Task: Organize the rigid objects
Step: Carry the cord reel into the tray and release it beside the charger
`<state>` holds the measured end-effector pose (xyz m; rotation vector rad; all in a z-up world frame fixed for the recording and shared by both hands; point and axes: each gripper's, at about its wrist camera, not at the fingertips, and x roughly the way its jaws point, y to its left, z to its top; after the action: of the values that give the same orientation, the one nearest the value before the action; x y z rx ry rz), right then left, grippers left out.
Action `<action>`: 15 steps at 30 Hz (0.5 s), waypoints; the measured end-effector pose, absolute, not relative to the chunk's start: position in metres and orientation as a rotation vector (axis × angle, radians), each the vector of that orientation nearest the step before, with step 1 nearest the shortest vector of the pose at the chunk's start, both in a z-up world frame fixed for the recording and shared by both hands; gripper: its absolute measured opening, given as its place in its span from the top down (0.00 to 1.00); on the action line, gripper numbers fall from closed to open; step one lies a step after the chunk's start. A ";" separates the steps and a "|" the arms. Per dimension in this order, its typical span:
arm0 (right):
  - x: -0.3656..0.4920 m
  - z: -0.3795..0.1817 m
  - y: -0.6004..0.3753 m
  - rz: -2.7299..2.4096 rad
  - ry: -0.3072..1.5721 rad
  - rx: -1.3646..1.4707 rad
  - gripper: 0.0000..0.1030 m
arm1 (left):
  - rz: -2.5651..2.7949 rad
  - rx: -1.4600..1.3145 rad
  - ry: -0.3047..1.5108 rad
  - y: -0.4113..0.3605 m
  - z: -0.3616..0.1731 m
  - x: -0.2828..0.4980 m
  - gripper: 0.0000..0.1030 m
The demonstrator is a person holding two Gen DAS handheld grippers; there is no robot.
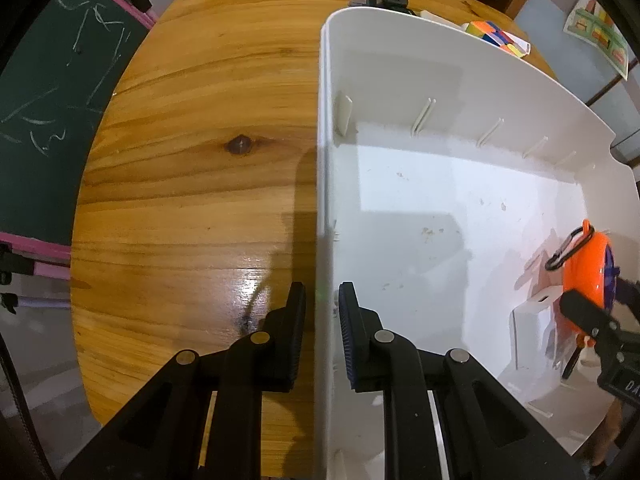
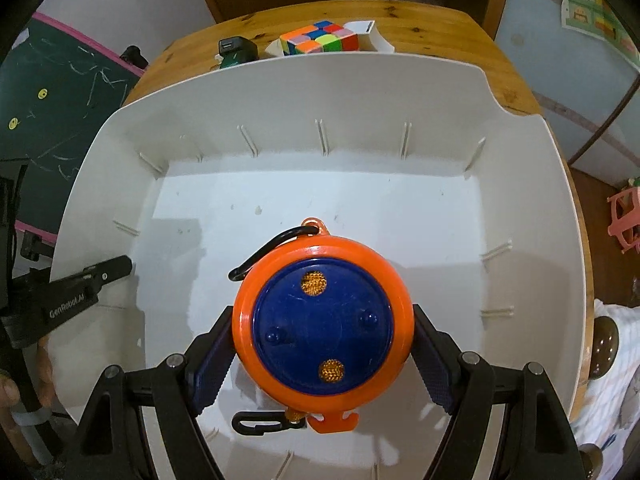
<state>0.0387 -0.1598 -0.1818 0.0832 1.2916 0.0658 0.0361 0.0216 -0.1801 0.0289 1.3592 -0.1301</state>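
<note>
A glossy white plastic bin, ribbed along its inner walls, sits on a varnished wooden table. The right gripper grasps a round orange reel with a blue face, above the bin floor. The left gripper straddles the bin's side wall, whether clamped cannot be told; it reads "GenRobot.AI". Beyond the bin lie a cube and a dark charger.

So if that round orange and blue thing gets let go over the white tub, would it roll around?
The orange and blue disc looks like hard plastic, so probably stiff, not floppy. Its round rim might let it roll if it landed on edge. The black clip and loop probably dangle loosely. The right gripper holds it over the white tub.
</note>
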 end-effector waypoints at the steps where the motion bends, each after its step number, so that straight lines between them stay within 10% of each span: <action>1: 0.040 -0.182 -0.159 0.066 1.290 0.080 0.21 | -0.127 0.029 1.356 0.021 -0.180 0.036 0.82; 15: 0.050 -0.182 -0.166 0.082 1.312 0.151 0.21 | -0.138 0.012 1.370 0.019 -0.181 0.041 0.82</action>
<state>0.0500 -0.1659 -0.1818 0.1515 1.3119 0.0820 0.0413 0.0193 -0.1806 0.0122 1.3700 -0.1382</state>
